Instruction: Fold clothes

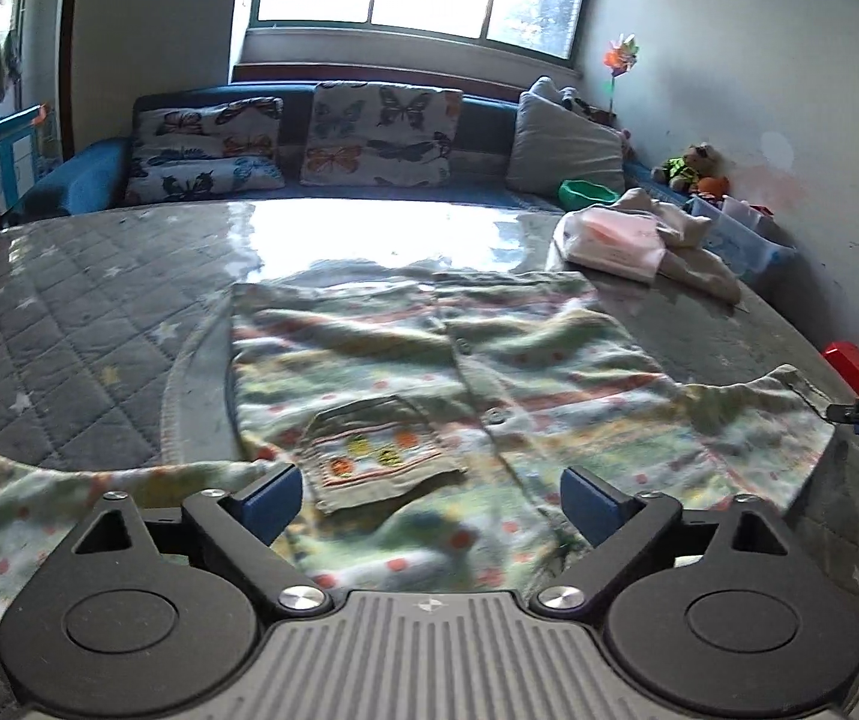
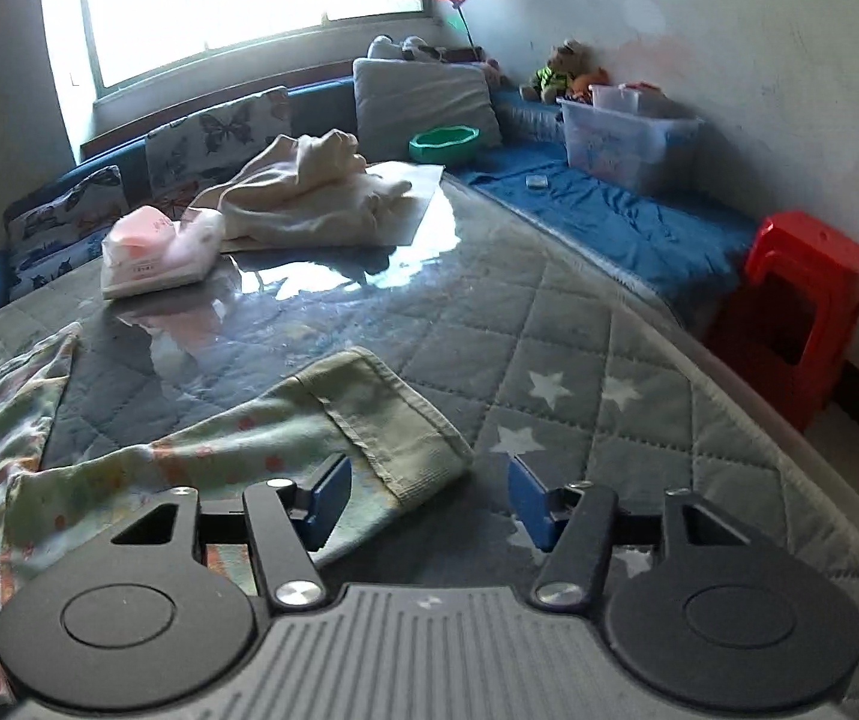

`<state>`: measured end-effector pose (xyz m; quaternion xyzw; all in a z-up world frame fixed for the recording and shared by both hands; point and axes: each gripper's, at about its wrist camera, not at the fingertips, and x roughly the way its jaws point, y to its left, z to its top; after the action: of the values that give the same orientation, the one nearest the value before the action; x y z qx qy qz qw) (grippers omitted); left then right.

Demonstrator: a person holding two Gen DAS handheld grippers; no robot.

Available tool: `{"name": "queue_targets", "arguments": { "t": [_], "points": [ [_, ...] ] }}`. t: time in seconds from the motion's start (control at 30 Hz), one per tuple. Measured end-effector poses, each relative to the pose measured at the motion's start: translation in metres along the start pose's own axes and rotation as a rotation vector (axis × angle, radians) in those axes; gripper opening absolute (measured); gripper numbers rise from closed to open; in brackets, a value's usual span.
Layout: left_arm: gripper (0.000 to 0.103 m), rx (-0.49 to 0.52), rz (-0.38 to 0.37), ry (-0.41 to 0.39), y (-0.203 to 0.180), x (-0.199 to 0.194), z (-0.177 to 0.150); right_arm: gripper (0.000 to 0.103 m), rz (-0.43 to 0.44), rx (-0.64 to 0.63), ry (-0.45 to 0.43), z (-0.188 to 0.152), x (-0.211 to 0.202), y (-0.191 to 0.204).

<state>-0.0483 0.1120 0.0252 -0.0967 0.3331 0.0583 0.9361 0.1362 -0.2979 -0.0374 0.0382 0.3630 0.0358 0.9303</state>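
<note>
The small patterned shirt (image 1: 429, 372) lies spread face up on the quilted grey mattress (image 1: 69, 324), button placket running up the middle and a chest pocket (image 1: 381, 450) nearest the left tongs (image 1: 429, 495). Those tongs hang over the shirt's near hem with their 2 blue pads (image 1: 270, 495) spread wide and nothing between them; the hem itself is hidden behind the tool body. The print is blurred close to the lens, so I can only say stripes and dots.

From the right side, the right tongs (image 2: 429, 498) stand about half open over the shirt's sleeve (image 2: 369, 420). The cuff's corner lies in the gap beside the left pad (image 2: 327, 498), but the pads do not seem to press on it, and whether the left pad touches the cloth I cannot tell. The shirt's body runs off the left edge of this view.

Further up the bed sit a folded pink-and-white garment (image 2: 159, 252) and a crumpled cream garment (image 2: 309, 192), touching each other, well apart from the shirt. Window glare whitens the plastic sheeting (image 2: 321, 276) over the mattress. A red stool (image 2: 801, 300) stands beside the bed, cut off in the left view.
</note>
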Motion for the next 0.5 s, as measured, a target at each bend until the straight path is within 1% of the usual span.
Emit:
{"name": "queue_targets", "arguments": {
  "t": [0.13, 0.17, 0.23, 0.3, 0.33, 0.37, 0.4, 0.5],
  "points": [
    [0.097, 0.027, -0.018, 0.0, -0.01, 0.002, 0.0, 0.047, 0.004, 0.004, 0.006, -0.001, 0.006, 0.001],
    [0.097, 0.033, -0.022, 0.001, -0.013, 0.003, 0.0, 0.043, 0.005, 0.005, 0.004, -0.001, 0.008, 0.001],
    [0.098, 0.043, -0.03, 0.002, -0.017, 0.004, 0.0, 0.04, 0.007, 0.003, 0.002, -0.001, 0.008, 0.004],
    [0.098, 0.05, -0.036, 0.003, -0.02, 0.005, -0.001, 0.029, 0.003, -0.007, 0.001, 0.0, 0.01, 0.007],
    [0.098, 0.053, -0.037, 0.004, -0.02, 0.005, -0.001, 0.026, 0.004, -0.011, 0.0, 0.0, 0.01, 0.007],
    [0.099, 0.056, -0.039, 0.005, -0.021, 0.006, -0.001, 0.02, 0.01, -0.009, 0.0, 0.0, 0.01, 0.007],
    [0.099, 0.059, -0.04, 0.006, -0.022, 0.006, -0.001, 0.015, 0.02, -0.004, -0.001, 0.0, 0.01, 0.007],
    [0.099, 0.061, -0.041, 0.007, -0.027, 0.005, -0.001, 0.008, 0.041, 0.009, -0.008, 0.0, 0.008, 0.008]
  ]
}}
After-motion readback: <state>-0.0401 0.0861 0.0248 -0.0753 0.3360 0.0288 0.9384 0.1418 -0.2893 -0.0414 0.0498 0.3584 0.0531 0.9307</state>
